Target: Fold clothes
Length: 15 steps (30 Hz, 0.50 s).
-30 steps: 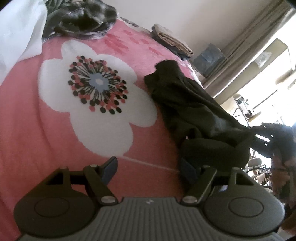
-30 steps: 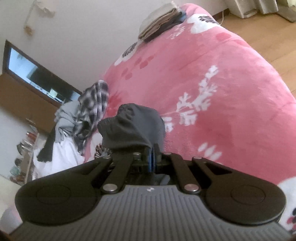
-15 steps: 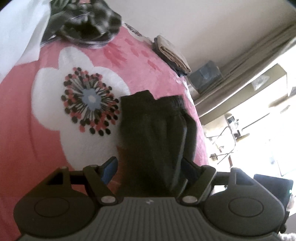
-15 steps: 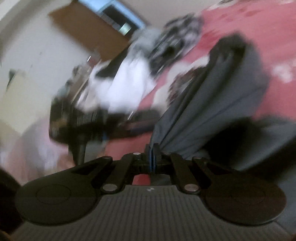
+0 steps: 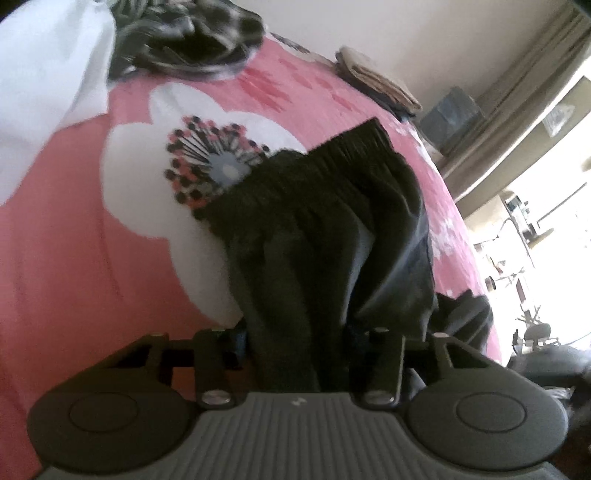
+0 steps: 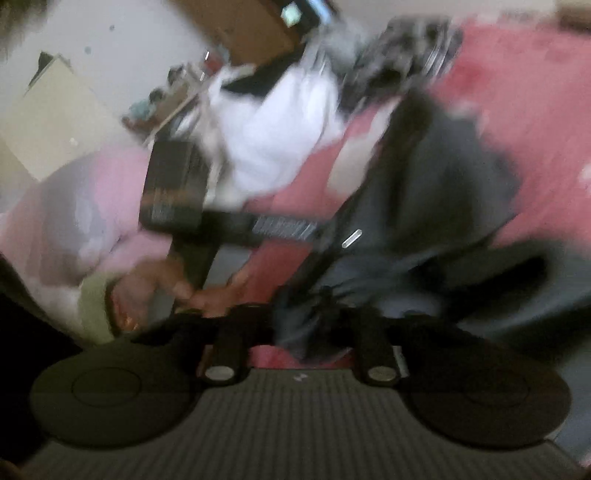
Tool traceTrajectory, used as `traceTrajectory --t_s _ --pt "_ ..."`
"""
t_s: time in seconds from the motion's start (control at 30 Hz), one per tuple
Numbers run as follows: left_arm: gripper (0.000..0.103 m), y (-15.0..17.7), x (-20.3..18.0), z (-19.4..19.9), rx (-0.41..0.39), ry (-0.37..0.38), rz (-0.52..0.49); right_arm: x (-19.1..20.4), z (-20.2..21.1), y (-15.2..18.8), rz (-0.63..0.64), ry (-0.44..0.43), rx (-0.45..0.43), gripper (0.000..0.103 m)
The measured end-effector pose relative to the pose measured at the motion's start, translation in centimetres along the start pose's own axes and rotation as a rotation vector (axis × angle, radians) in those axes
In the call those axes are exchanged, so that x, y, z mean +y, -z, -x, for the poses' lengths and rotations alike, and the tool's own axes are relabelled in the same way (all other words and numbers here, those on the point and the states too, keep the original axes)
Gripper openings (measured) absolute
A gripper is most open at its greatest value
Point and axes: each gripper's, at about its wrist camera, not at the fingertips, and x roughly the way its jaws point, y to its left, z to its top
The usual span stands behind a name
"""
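Since half a second ago the black shorts (image 5: 325, 229) have been drawn further up between the fingers of the left gripper (image 5: 295, 332), and the right wrist view has swung again and is much blurred.

A pink blanket (image 5: 66, 229) with a big white flower print (image 5: 147, 177) covers the bed; at its far side lie a white garment (image 5: 48, 62) and a checked black-and-white garment (image 5: 192, 33); a folded beige stack (image 5: 376, 81) sits near the pale wall; curtains (image 5: 528, 70) hang at the right by a bright window.

The shorts run with their long axis away from the left camera; the gathered elastic waistband (image 5: 343, 155) is the far end and it partly covers the flower; the near end passes between the jaws, which stand at medium width and press the bunched cloth from both sides.

In the right wrist view the same dark cloth (image 6: 436, 192) leads up from the right gripper (image 6: 306, 325); fabric is bunched between its fingers, but with the blur I cannot tell if they grip it; the person's left hand (image 6: 147, 288) shows beside.
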Motion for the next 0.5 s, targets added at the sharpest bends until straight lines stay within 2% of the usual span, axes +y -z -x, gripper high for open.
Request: traceTrajectory --t_s 0.1,0.13,0.2,0.27,0.33,0.37,0.4,0.47,0.5 --pt "0.029 -0.3 0.8 0.3 -0.007 0.003 0.033 -2.0 2.3 -2.0 0.014 0.100 -0.093 0.062" --pt "0.026 -0.3 1.0 0.4 -0.012 0.003 0.043 -2.9 2.7 -2.7 0.009 0.138 -0.109 0.064" --pt "0.023 -0.4 1.4 0.7 -0.031 -0.018 0.050 -5.2 2.2 -3.7 -0.002 0.204 -0.089 0.072" --pt "0.019 -0.6 2.0 1.2 -0.050 -0.053 0.055 -7.6 1.7 -4.5 -0.018 0.269 -0.063 0.073" --pt "0.019 -0.7 2.6 1.6 -0.065 -0.090 0.062 -10.2 0.6 -4.3 -0.086 0.316 0.030 0.073" --pt "0.019 -0.7 3.0 1.7 -0.064 -0.101 0.071 -11.3 0.0 -3.8 -0.150 0.324 0.094 0.070" --pt "0.021 -0.7 3.4 1.8 -0.060 -0.109 0.082 -12.5 -0.6 -3.2 -0.217 0.323 0.155 0.054" --pt "0.024 -0.7 4.1 2.0 -0.060 -0.126 0.095 -13.1 -0.9 -1.7 -0.341 0.230 0.215 0.038" --pt "0.025 -0.7 4.3 2.1 -0.063 -0.134 0.097 -12.1 -1.0 -0.7 -0.347 0.169 0.226 0.035"
